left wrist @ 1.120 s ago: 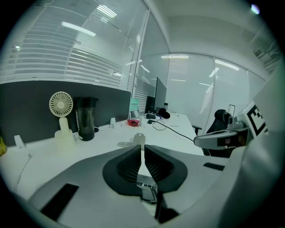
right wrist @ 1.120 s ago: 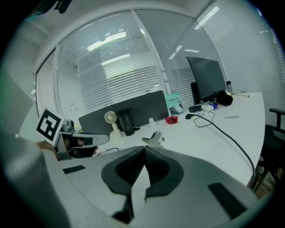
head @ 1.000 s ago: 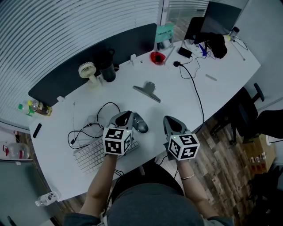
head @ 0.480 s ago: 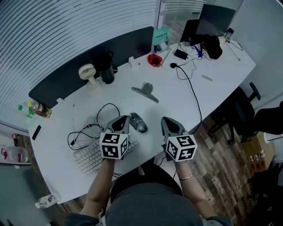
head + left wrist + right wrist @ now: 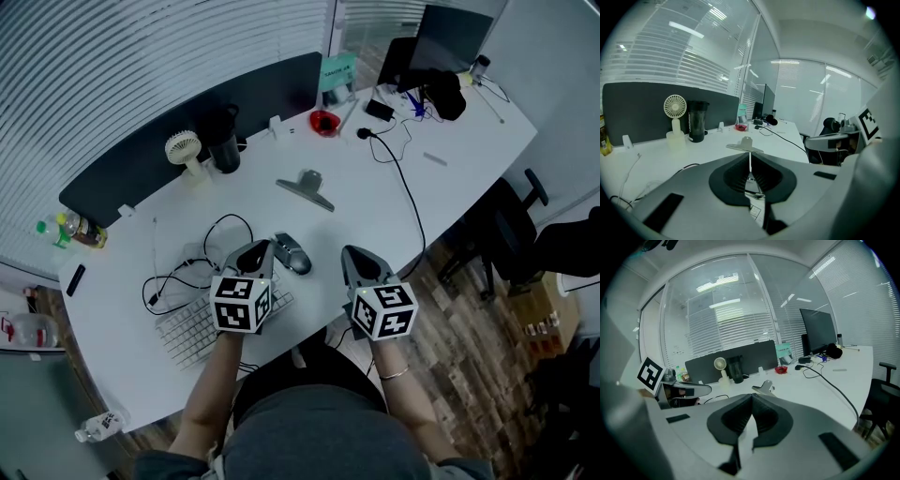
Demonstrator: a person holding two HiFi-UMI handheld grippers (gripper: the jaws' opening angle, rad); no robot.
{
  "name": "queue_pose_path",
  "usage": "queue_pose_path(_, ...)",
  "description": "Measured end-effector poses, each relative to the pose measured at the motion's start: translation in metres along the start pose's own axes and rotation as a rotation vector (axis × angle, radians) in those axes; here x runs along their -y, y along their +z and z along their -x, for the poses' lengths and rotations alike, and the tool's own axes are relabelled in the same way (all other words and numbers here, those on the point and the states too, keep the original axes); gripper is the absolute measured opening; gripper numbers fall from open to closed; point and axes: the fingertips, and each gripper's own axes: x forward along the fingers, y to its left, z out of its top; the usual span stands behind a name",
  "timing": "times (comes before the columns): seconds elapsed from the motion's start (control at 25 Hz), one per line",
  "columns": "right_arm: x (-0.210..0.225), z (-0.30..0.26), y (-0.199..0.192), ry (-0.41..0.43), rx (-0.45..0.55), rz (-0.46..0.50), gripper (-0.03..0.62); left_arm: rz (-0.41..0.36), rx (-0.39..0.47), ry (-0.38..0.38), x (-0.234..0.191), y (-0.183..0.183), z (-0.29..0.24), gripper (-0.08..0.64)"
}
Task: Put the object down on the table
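Seeing as the mouse (image 5: pixel 292 254) lies on the worktop (image 5: pixel 370 211) just beside the left gripper (image 5: pixel 253 253), task looks done; its jaws clenched empty; right gripper (image 5: pixel 362 264) likewise.

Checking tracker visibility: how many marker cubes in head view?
2. One marker cube on the left gripper, over the keyboard; the other on the right gripper, at the desk edge. None seem hidden.

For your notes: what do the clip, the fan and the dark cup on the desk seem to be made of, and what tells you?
The clip is likely metal: grey with a dull sheen. The fan is probably plastic: matte cream with a moulded grille. The cup is dark and slightly glossy; it could be plastic or coated metal.
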Motion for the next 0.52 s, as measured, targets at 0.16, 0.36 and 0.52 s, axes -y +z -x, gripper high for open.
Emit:
queue_pose_path(0.16, -0.0006, 0.0023, -0.0025, -0.005, -0.004, 0.0, 0.003, 0.003, 0.001, -0.005, 0.002, 0.0002, 0.0007, 0.029)
queue_pose_path(0.36, 0.0002, 0.0036, -0.0049, -0.008, -0.008, -0.001, 0.003, 0.003, -0.006, -0.011, 0.0065, -0.002, -0.0007, 0.029)
queue_pose_path(0.52, 0.0019, 0.0041, -0.0058, -0.007, -0.011, 0.001, 0.003, 0.002, -0.006, -0.012, 0.0083, -0.0019, -0.0019, 0.031)
